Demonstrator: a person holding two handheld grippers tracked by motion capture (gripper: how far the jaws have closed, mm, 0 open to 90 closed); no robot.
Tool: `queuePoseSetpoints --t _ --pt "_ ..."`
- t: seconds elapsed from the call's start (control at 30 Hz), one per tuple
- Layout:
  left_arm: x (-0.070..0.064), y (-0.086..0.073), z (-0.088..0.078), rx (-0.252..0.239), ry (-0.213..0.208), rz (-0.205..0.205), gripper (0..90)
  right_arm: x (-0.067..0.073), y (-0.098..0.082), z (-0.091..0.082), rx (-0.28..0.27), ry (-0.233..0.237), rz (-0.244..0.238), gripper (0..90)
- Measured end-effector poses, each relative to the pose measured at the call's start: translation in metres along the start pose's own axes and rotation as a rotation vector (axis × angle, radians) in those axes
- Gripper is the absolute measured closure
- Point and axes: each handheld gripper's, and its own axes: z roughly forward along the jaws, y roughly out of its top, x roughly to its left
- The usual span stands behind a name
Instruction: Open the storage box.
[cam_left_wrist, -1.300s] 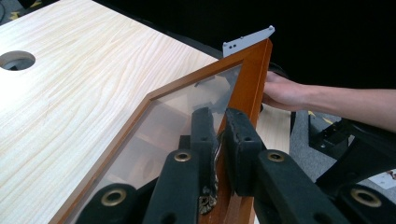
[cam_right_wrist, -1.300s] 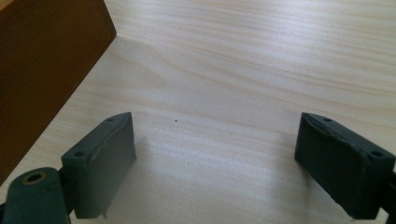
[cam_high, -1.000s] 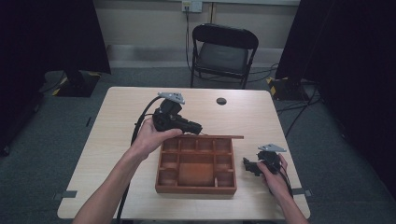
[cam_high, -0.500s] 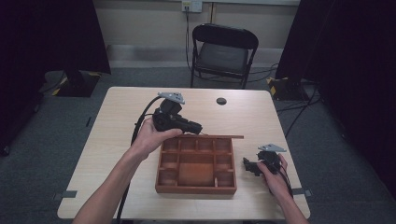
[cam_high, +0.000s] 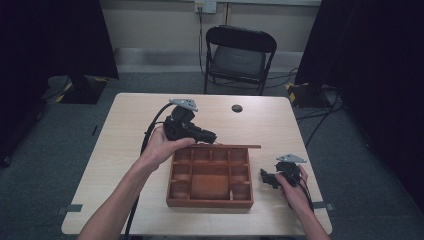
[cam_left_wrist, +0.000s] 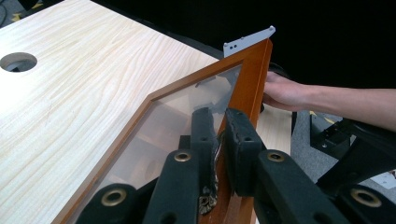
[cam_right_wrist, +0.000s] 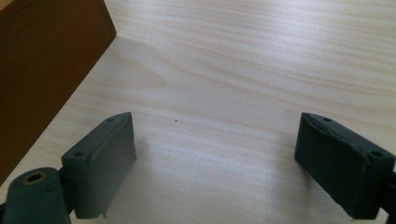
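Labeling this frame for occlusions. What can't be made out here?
- Hinge of the lid: high view, seen edge-on and too small; left gripper view, hidden behind the left tool clamped on the frame.
- Wooden box compartments: left gripper view, blurred through the lid's pane; high view, too small to tell any contents.
- Box in the right gripper view: cut off by the left edge, one wall visible.
- Right tool: high view, jaw gap too small to read.

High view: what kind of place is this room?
Probably a recording studio or lab: black curtains hang at both sides, cables run over the grey carpet, and a folding chair stands behind one light table.
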Motion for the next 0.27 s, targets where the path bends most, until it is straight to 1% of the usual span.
queuePoseSetpoints --t 0.27 --pt "0.0005 0.0003 -0.0002 0.002 -0.001 0.0 82.6 0.0 0.0001 0.0 0.001 0.0 0.001 11.4"
